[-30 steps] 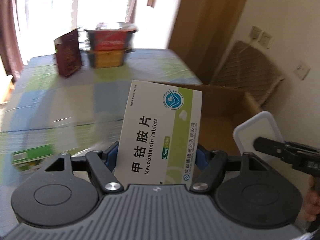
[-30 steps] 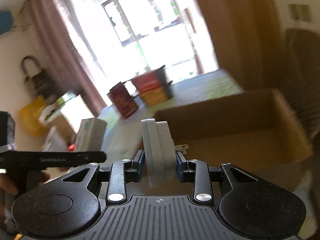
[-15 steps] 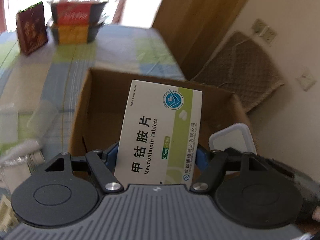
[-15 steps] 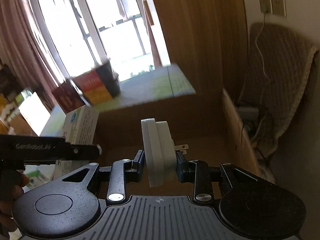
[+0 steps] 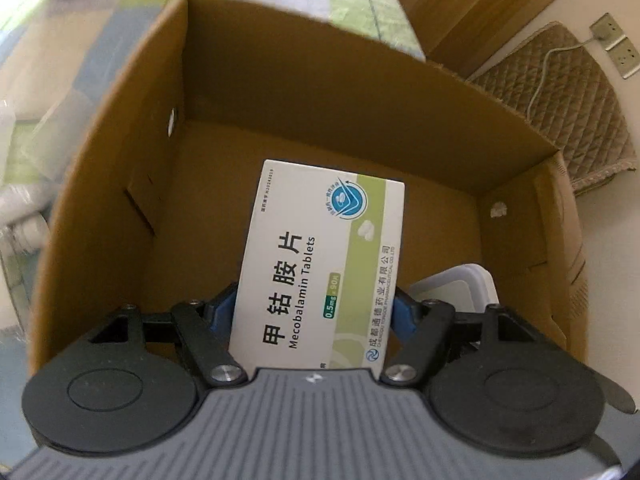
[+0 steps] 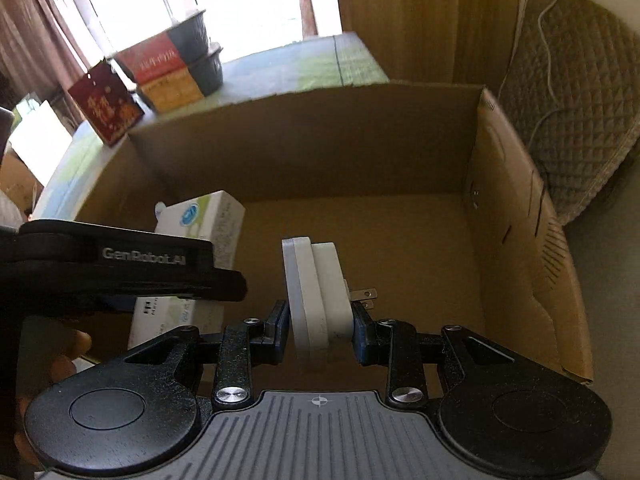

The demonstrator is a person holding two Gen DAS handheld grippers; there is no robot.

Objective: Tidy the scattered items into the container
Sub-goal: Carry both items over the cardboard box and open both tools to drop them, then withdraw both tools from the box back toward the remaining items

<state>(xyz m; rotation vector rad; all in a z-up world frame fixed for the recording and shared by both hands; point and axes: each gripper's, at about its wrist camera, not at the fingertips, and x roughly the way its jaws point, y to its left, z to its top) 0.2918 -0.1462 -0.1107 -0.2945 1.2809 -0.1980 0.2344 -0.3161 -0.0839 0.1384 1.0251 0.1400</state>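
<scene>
We hold the tablet box (image 5: 320,264) in the left gripper (image 5: 316,312) and the plug (image 6: 318,292) in the right gripper (image 6: 320,320), both inside the carton (image 5: 320,92); we lower them near the floor, apart, before releasing.

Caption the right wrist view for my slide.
Right claw holds a white plug adapter inside the brown cardboard box.

both wrist views down (close), sharing cardboard box (image 5: 280,80)
</scene>
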